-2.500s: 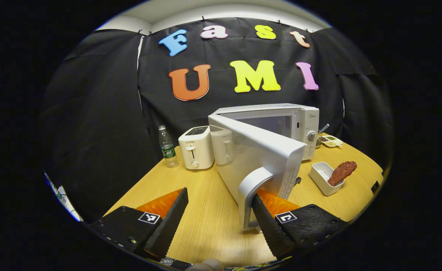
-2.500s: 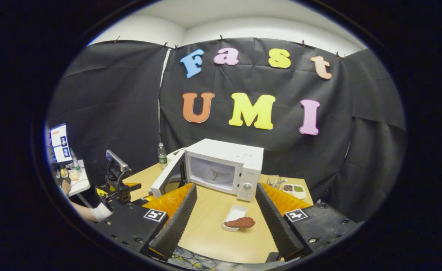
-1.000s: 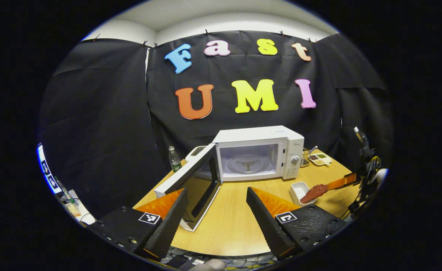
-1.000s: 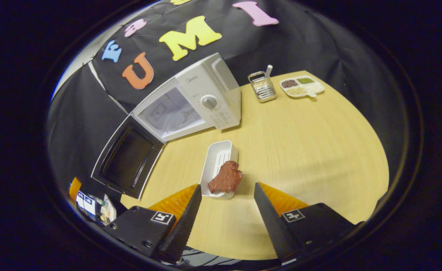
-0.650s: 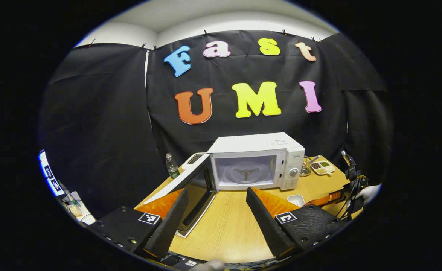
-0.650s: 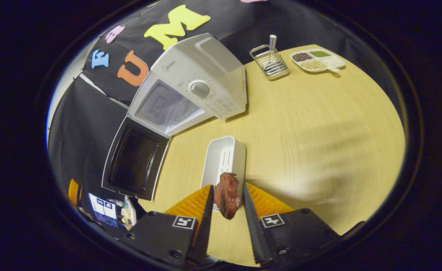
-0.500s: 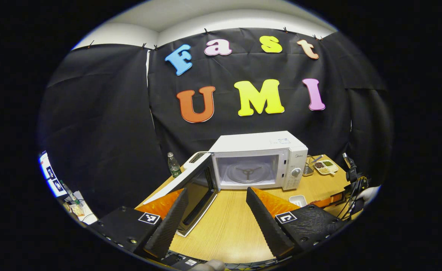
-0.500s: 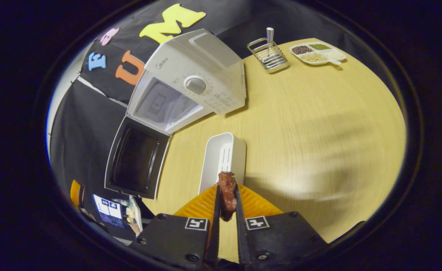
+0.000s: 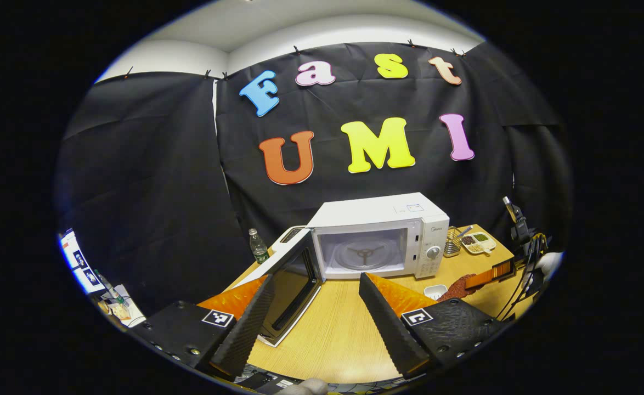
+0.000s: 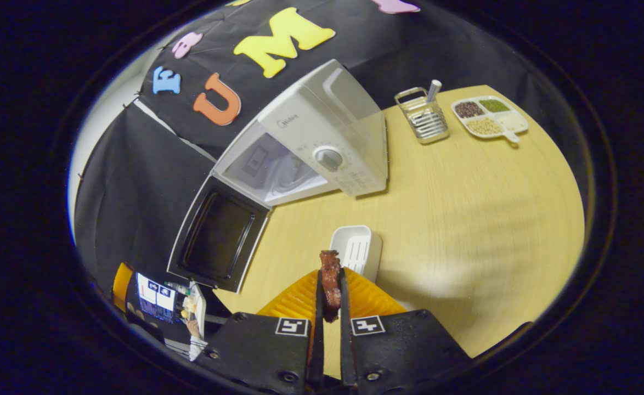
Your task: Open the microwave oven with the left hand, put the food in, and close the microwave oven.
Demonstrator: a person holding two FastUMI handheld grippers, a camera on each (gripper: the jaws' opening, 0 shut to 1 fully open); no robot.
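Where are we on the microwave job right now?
Door open: the white microwave oven has its door swung wide. In hand: the right claw is shut on the reddish-brown food piece, above the empty white rectangular tray. Left: food in, door closed; left claw is open.

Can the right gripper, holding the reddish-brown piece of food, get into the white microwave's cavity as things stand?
Probably yes. The white microwave's door stands swung wide, its cavity looks bare apart from the turntable, and the right gripper holds the reddish-brown food above the wooden table.

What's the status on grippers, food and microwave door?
Left gripper open, empty. Right gripper shut on meat, lifted above white tray. Microwave door open, cavity unobstructed.
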